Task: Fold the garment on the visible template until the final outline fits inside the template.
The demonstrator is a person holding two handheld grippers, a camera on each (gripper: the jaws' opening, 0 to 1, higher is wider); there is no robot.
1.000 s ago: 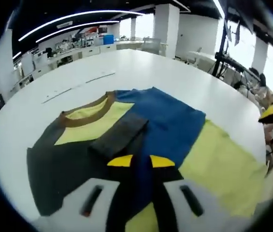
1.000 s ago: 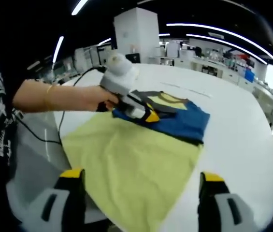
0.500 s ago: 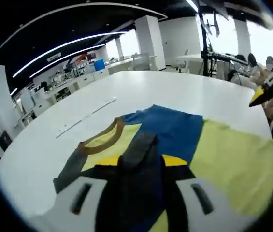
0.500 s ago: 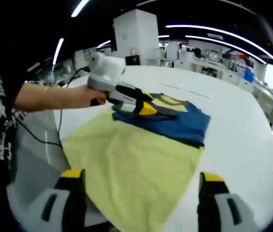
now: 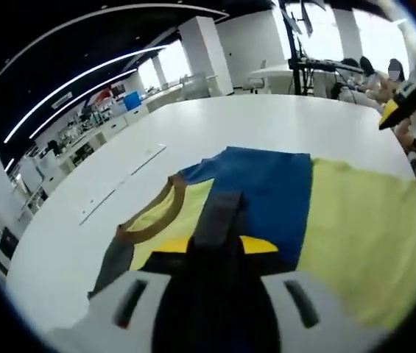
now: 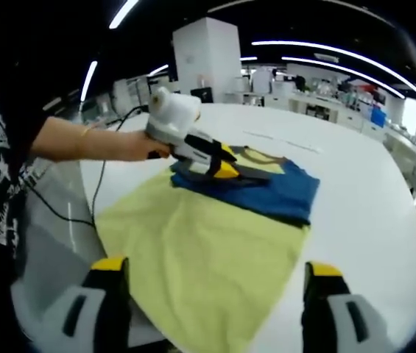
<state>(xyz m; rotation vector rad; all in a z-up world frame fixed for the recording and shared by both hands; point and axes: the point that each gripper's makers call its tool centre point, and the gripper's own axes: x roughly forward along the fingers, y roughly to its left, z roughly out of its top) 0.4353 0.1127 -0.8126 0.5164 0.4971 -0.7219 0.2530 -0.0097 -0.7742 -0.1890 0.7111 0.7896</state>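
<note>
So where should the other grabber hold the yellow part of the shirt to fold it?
Probably the near bottom edge of the yellow part, coming from the person's side. It lies flat and spread, with its hem right in front of the right gripper, whose jaws stand open. The left gripper already pinches the dark sleeve at the collar end, so that end is taken.

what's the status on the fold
Left gripper shut on the dark sleeve, lifting it. Right gripper open above the yellow hem. Shirt half folded; nothing in the way.
</note>
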